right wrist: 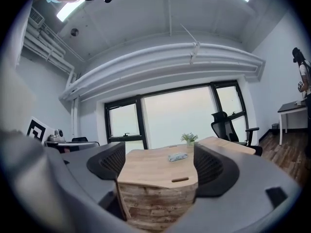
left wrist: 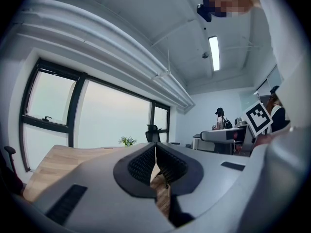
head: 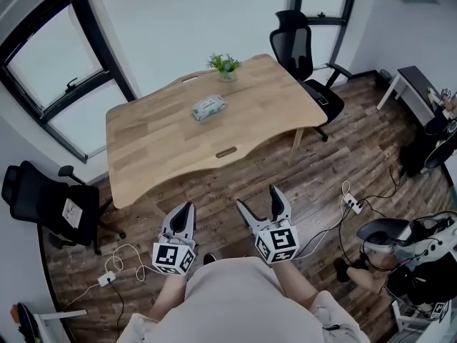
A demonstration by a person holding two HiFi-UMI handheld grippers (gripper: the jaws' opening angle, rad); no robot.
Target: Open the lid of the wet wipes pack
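Both grippers well short of wipes pack point(head: 208, 108) on table point(head: 164, 145): left gripper point(head: 187, 207) jaws together, right gripper point(head: 257, 196) jaws apart, empty. Risk: light pack, unpinned, slides instead of opening.

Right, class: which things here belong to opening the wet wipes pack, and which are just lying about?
For the job: wet wipes pack; left gripper, shut; right gripper, open; wooden table.
Lying about: potted plant; far office chair; power strip.

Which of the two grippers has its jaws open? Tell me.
The right gripper: its jaws stand wide apart with nothing between them, whereas the left gripper has its jaws pressed together.
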